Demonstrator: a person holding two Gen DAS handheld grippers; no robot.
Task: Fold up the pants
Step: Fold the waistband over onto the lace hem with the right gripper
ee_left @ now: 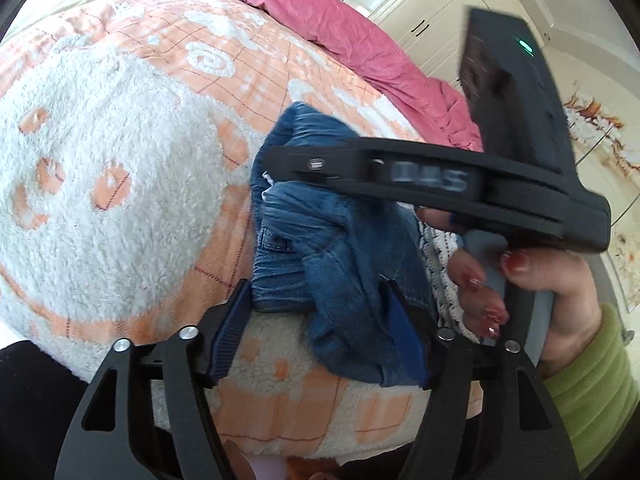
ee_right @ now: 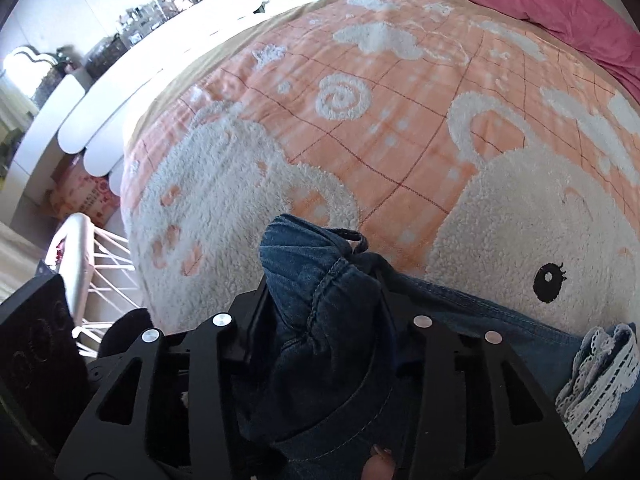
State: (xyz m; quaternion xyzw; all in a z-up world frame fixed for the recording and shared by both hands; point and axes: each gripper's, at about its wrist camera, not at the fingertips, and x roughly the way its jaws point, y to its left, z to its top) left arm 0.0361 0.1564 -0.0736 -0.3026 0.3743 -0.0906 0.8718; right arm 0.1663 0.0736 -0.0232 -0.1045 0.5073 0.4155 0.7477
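Observation:
The blue denim pants (ee_left: 320, 240) lie bunched on the orange-and-white fleece blanket (ee_left: 120, 160). My left gripper (ee_left: 320, 312) is open, its two blue-padded fingers standing on either side of a fold of the denim. The right gripper (ee_left: 400, 176) crosses the left wrist view, held by a hand with red nails, its tip over the pants. In the right wrist view my right gripper (ee_right: 324, 308) is shut on a thick bunch of the denim pants (ee_right: 320, 280). White lace trim (ee_right: 600, 380) shows at the lower right.
A pink quilt (ee_left: 340, 28) lies along the far side of the bed. Cream cabinets (ee_left: 420, 0) stand behind it. A white rail (ee_right: 80, 248) and a white scalloped counter (ee_right: 120, 100) are to the left of the bed. The blanket (ee_right: 400, 120) spreads ahead.

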